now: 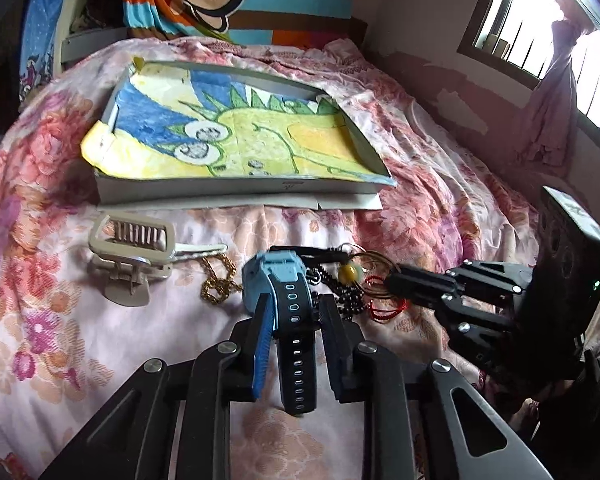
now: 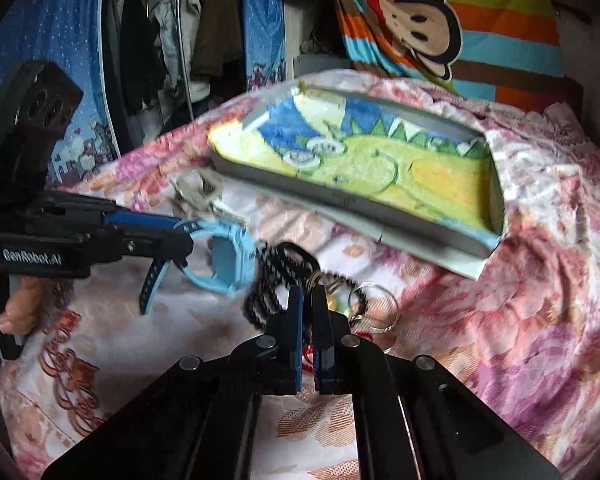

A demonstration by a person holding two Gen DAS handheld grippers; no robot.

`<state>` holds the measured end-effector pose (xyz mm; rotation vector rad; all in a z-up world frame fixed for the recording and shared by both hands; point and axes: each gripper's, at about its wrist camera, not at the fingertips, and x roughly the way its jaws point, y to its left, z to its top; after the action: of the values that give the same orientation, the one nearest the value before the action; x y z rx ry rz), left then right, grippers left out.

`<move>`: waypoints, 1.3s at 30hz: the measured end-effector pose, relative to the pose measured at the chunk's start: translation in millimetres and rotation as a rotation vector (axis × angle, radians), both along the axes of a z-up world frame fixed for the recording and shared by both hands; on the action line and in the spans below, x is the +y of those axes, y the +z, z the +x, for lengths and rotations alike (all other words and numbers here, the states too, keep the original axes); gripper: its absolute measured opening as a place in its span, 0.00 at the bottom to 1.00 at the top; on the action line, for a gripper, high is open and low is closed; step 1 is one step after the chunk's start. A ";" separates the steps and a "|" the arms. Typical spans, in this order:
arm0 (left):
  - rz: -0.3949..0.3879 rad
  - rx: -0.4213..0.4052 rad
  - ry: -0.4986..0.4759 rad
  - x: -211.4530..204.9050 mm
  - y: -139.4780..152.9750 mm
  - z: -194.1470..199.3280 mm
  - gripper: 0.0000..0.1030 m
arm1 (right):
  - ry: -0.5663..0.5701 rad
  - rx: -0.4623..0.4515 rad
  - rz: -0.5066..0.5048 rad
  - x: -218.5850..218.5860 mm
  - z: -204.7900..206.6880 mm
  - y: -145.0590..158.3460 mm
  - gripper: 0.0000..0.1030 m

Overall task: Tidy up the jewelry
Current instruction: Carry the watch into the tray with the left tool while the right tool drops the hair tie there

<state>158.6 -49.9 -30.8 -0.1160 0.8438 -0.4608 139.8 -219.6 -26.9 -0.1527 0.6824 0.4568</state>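
Left gripper point(image 1: 296, 316) pinches the blue watch point(image 1: 278, 280) by its strap, lifted off the bedspread point(image 1: 60, 340); right gripper point(image 2: 308, 300) is pressed nearly together in the tangle of bead necklaces point(image 2: 268, 280), though I cannot tell what it grips. Pick-up seems in hand; next, carry to the tray point(image 1: 236, 190) near the bed's far edge, which holds only a dinosaur-print cloth point(image 1: 236, 132).
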 end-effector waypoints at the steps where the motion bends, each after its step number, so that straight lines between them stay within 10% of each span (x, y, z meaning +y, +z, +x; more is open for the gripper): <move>1: 0.004 -0.013 0.000 -0.6 3.1 -1.9 0.21 | 0.000 -0.011 0.008 -1.0 -1.4 4.9 0.04; 13: -0.081 -0.134 -0.023 3.9 44.5 -8.4 0.21 | 0.002 -0.116 0.050 -9.6 1.0 51.4 0.04; 21: -0.101 -0.177 0.088 13.3 67.6 57.0 0.21 | -0.070 -0.154 0.080 -8.0 68.3 72.7 0.04; 39: -0.075 -0.135 0.223 25.4 21.0 129.9 0.22 | -0.223 0.030 0.187 -3.9 149.9 -7.1 0.04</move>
<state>288.6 -24.5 -9.8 -0.2432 0.6726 -0.2875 289.7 -223.5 -34.0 0.1061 0.6738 0.3062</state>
